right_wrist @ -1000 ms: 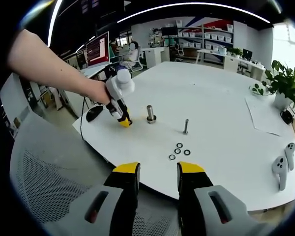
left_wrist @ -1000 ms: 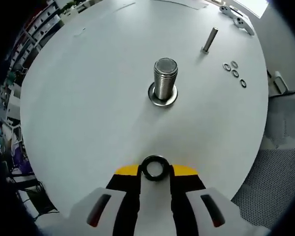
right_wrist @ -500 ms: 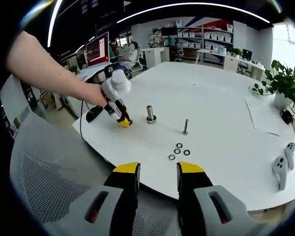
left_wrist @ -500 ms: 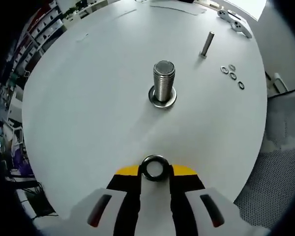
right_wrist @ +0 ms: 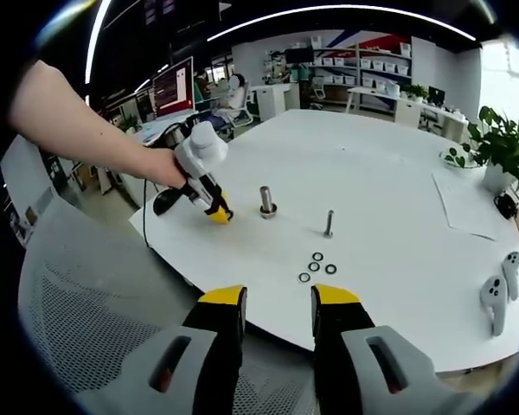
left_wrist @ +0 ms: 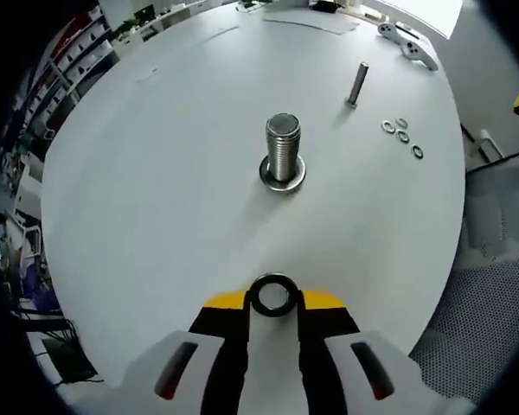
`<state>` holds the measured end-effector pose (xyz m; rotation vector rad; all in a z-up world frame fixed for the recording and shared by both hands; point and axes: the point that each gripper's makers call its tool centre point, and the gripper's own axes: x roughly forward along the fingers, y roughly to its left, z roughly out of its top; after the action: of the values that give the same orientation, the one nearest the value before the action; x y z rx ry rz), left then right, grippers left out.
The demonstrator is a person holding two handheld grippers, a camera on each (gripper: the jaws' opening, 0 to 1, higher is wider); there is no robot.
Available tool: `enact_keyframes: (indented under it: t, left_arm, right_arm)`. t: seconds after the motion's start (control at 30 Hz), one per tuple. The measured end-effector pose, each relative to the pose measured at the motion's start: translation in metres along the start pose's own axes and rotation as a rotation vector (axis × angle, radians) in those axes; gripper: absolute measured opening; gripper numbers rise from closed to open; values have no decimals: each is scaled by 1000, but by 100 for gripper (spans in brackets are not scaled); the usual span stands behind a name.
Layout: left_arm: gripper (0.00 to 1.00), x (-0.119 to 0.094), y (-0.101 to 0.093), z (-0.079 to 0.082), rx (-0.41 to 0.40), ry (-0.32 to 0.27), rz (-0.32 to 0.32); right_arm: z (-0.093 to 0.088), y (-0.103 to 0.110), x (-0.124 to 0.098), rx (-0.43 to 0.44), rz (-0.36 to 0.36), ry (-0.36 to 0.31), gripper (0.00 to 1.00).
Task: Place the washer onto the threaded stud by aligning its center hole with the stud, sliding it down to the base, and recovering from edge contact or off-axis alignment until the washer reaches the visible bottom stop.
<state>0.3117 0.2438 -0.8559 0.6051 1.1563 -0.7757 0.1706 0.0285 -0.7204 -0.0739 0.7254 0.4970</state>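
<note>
Steel stud [left_wrist: 282, 150] upright; washer [left_wrist: 272, 296] in left claw [left_wrist: 272, 301]

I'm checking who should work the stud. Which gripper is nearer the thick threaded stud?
Left. The left gripper, shut on a washer, sits on the table just beside the stud. The right gripper hangs off the table edge, well back from it.

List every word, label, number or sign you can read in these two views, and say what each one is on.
None can be read.
The monitor in the right gripper view shows a lit picture, too blurred to read.
The sheet of paper on the white table is too small to tell any print.
The left gripper, its washer and the threaded stud carry no visible marking.
</note>
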Motion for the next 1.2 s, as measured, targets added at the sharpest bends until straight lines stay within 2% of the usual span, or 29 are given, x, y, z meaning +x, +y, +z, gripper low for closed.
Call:
enact_keyframes:
  t: [0.3, 0.77, 1.2]
  left_arm:
    - [18, -9, 0, 14, 22, -25, -14]
    - [18, -35, -6, 65, 90, -103, -27]
    - [19, -44, -9, 94, 129, -129, -29]
  right_arm:
    - [-1, 0, 1, -2, 3, 10, 32]
    - [-1, 1, 1, -3, 9, 7, 32]
    - [0, 0, 0, 5, 1, -5, 32]
